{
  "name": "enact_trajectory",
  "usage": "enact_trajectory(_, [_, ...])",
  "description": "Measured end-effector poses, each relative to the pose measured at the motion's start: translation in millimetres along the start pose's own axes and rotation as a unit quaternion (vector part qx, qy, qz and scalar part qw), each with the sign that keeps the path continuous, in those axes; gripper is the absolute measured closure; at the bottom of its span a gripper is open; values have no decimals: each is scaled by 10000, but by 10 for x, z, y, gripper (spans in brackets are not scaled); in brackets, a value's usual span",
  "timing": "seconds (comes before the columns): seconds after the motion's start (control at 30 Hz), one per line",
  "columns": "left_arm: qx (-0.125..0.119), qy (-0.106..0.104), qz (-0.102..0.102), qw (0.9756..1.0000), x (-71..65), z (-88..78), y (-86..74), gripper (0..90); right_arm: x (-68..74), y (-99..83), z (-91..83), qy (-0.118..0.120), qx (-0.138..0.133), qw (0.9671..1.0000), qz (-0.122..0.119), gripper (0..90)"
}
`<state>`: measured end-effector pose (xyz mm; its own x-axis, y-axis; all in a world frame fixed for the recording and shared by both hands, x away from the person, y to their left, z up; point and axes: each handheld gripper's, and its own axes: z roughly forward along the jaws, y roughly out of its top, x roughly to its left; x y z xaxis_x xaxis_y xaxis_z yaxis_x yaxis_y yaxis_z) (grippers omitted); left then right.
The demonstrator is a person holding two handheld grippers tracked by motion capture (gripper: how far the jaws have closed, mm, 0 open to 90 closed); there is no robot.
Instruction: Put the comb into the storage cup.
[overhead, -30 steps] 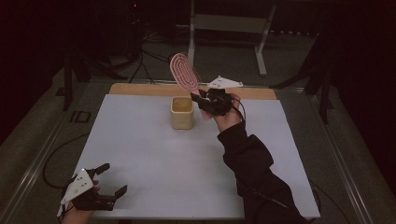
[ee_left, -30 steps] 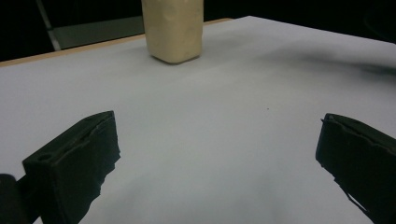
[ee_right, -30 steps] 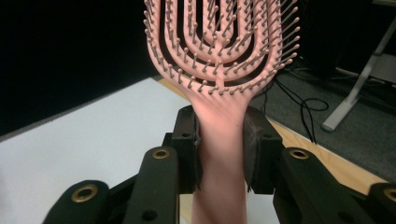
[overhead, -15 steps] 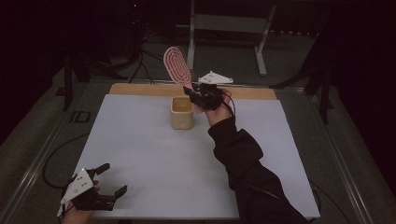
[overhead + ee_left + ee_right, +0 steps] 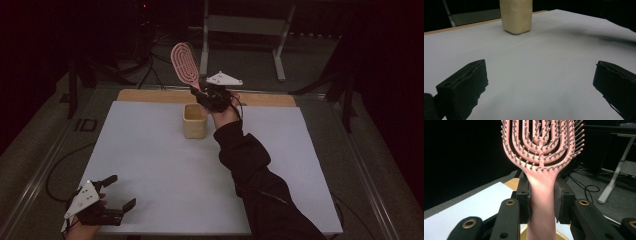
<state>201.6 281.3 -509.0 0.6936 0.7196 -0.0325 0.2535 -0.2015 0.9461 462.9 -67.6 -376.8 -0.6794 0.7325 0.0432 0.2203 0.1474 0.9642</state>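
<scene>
**Pink hairbrush held by its handle over the yellow cup**

Nearest the person, at the front left corner of the white table top (image 5: 165, 180), the left gripper (image 5: 116, 196) rests low by the table edge in the person's left hand (image 5: 82, 227). Its two black jaws stand wide apart, with bare table surface between them. In the left gripper view (image 5: 540, 82) the jaws frame the white surface, and the yellow cup (image 5: 516, 15) stands well beyond them toward the far side.

Farther in, a dark sleeve (image 5: 260, 185) runs from the bottom right up across the table to the right hand (image 5: 225, 112). That hand holds the right gripper (image 5: 197, 92) raised just beside and above the yellow cup (image 5: 194, 121), which stands upright on the far half of the table.

The right gripper's jaws are drawn narrow and press on both sides of the handle of a pink hairbrush (image 5: 184, 64). In the right gripper view (image 5: 541, 195) the pads clamp the handle of the hairbrush (image 5: 541, 182), whose bristled head rises upward, while the rim of the cup (image 5: 560, 236) shows right below the handle's lower end. From above, the brush head tilts up and to the left, beyond the table's wooden far edge (image 5: 150, 95).
</scene>
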Motion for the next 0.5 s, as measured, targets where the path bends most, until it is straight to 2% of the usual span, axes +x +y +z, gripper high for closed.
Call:
enact_trajectory(0.27, [-37,-2,-11,10000,0,-3,1,0,-4,-74,167,27,-109,9997,216,699])
enact_trajectory(0.5, [-46,8,-11,10000,11,-7,0,0,6,-151,285,16,-252,9995,188,700])
